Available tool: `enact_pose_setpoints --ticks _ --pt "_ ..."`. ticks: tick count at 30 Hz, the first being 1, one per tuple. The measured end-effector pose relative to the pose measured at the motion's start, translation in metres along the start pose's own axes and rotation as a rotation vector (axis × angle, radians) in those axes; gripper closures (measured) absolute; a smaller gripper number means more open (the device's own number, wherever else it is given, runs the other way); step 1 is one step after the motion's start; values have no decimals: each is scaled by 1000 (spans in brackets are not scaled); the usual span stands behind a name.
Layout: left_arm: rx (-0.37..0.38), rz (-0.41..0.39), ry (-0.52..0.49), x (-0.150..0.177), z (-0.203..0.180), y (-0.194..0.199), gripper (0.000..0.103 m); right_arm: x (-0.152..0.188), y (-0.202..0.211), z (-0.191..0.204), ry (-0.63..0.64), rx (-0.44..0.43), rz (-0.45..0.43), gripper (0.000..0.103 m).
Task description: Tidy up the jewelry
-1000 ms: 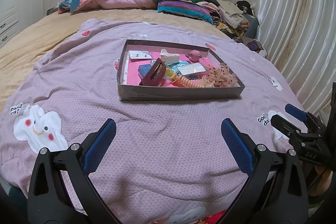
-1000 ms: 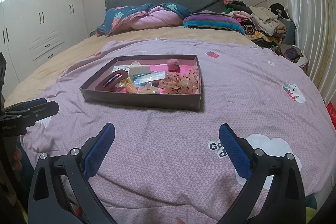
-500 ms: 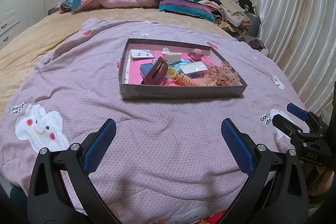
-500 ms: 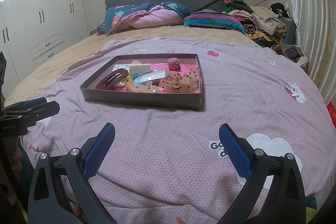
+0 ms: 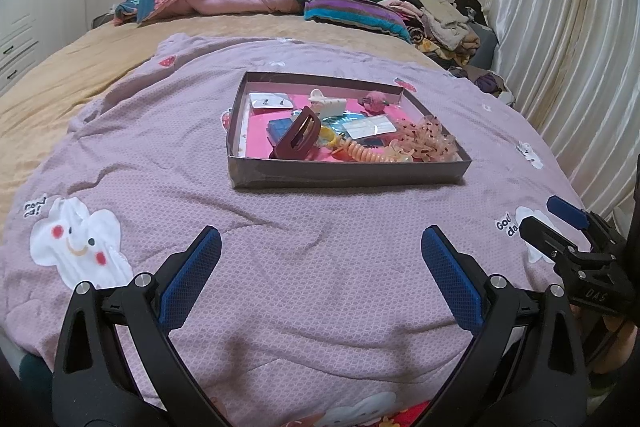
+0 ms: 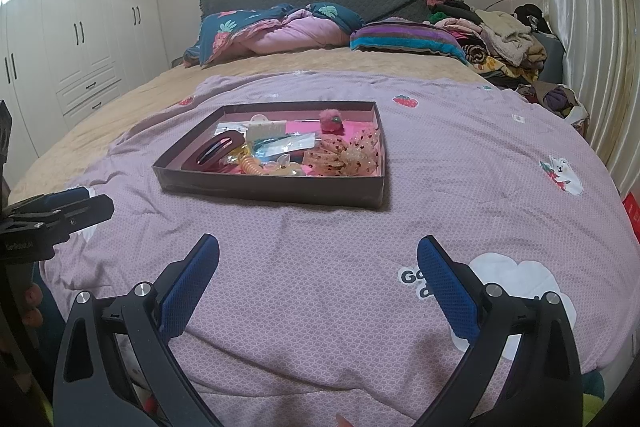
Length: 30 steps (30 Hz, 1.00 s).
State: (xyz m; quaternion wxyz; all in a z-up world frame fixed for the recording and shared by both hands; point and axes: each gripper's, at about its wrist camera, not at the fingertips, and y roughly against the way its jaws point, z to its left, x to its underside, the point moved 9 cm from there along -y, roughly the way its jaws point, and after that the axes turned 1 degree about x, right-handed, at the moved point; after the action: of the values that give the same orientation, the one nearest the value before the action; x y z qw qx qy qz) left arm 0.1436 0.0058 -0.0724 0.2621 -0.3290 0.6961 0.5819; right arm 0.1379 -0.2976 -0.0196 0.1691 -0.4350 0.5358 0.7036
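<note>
Blue-padded fingers (image 5: 192,281) wide apart, empty

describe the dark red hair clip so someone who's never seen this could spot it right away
On the purple bedspread sits a shallow dark tray full of hair accessories. Look at its near left part: the hair clip stands tilted up there, beside a coiled orange hair tie. It is the only dark maroon piece, large and with a slot through its middle.

Home bedroom: bed (image 6: 320,75), white wardrobe (image 6: 80,39), heaped clothes (image 6: 492,31).
</note>
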Motion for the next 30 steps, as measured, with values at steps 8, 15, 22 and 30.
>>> enact_pose_setpoints --ticks 8,15,22,30 --pt "-1 0 0 0 1 1 9 0 0 0 0 0 -1 4" --pt "-2 1 -2 0 0 0 9 0 0 0 1 0 0 4" --pt "0 3 0 1 1 0 9 0 0 0 1 1 -1 4" --pt "0 3 -2 0 0 0 9 0 1 -1 2 4 0 4"
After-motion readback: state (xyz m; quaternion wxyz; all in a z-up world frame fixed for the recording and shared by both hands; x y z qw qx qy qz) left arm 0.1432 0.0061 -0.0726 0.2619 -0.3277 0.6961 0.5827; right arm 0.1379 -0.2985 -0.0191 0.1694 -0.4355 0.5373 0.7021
